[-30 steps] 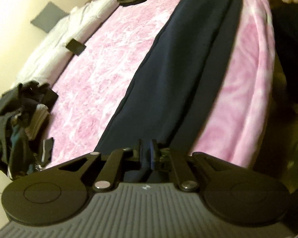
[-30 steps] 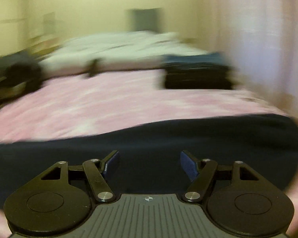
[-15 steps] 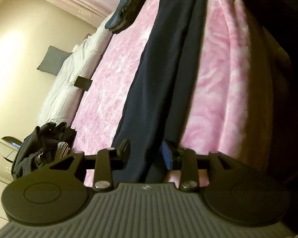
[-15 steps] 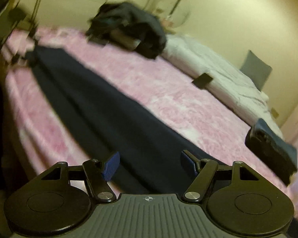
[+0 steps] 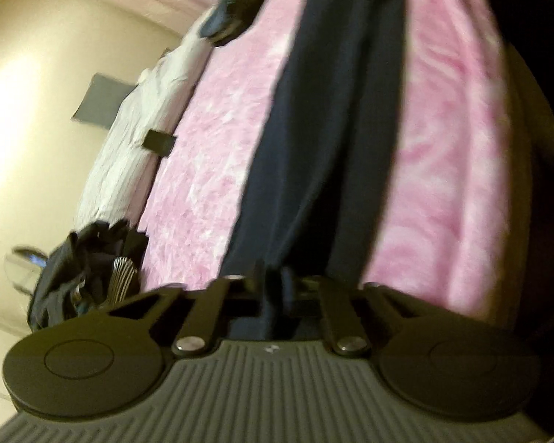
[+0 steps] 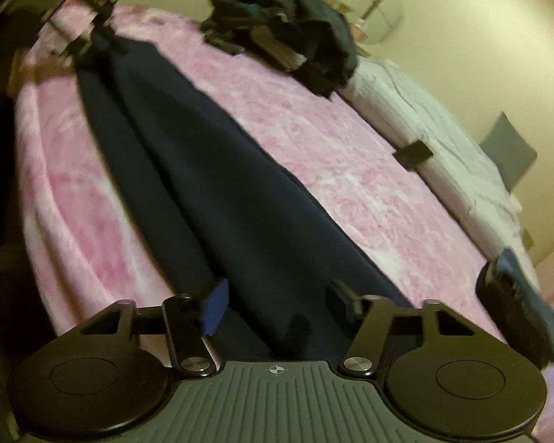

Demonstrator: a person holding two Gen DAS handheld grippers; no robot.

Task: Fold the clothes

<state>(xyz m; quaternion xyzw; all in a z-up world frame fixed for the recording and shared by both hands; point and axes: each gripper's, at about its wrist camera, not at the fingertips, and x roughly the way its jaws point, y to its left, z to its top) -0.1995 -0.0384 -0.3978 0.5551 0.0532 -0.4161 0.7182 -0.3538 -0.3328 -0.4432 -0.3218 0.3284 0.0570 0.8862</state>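
Note:
A long navy garment (image 5: 314,129), folded lengthwise into a narrow strip, lies along the front edge of a pink blanket (image 5: 210,170). My left gripper (image 5: 272,280) is shut on the strip's near end, with dark cloth pinched between the fingers. In the right wrist view the same garment (image 6: 203,170) stretches away from the other end. There my right gripper (image 6: 279,302) stands open, low over the cloth, its blue-padded fingers (image 6: 214,304) on either side of the strip. The left gripper (image 6: 92,33) shows small and blurred at the far end.
A heap of dark unfolded clothes (image 6: 288,33) sits on the blanket's far corner. A folded dark stack (image 6: 517,306) lies near my right gripper. White bedding (image 6: 424,110) with a small black object (image 6: 413,153) lies behind. The bed edge (image 5: 517,184) drops beside the garment.
My left gripper opened half a second ago and has shut again on the garment's end. The right gripper swung round to look along the strip and dropped lower, staying open.

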